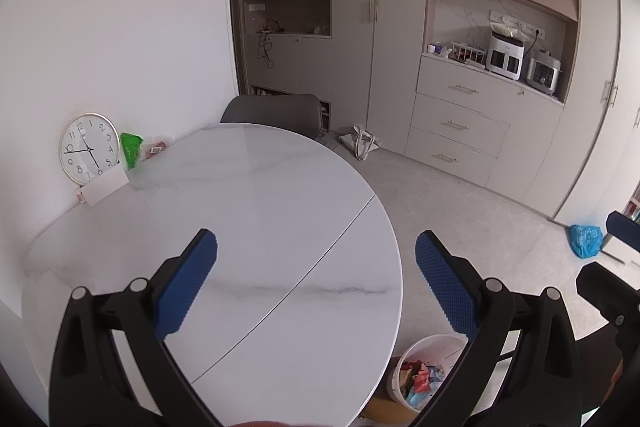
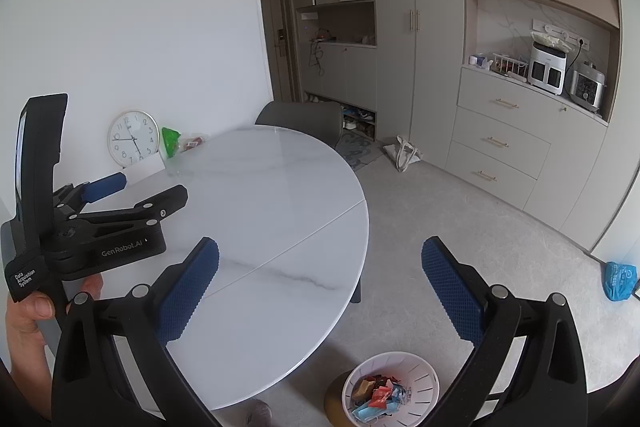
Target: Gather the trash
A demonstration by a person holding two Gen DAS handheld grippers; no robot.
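A white bin (image 2: pixel 424 371) stands on the floor beside the round marble table (image 2: pixel 280 195); it holds several coloured wrappers (image 2: pixel 380 397). It also shows in the left wrist view (image 1: pixel 448 345), partly behind my finger. My left gripper (image 1: pixel 316 267) is open and empty above the table's near part. It also shows in the right wrist view (image 2: pixel 136 193), held in a hand. My right gripper (image 2: pixel 320 275) is open and empty above the table's edge and the floor. A green bag (image 1: pixel 131 143) and a clear wrapper (image 1: pixel 158 145) lie at the table's far left.
A wall clock (image 1: pixel 89 148) and a white card (image 1: pixel 105 187) lean at the wall on the table. A grey chair (image 1: pixel 276 113) stands behind the table. A cloth bag (image 1: pixel 360 143) and a blue plastic bag (image 1: pixel 586 241) lie on the floor. Cabinets line the far wall.
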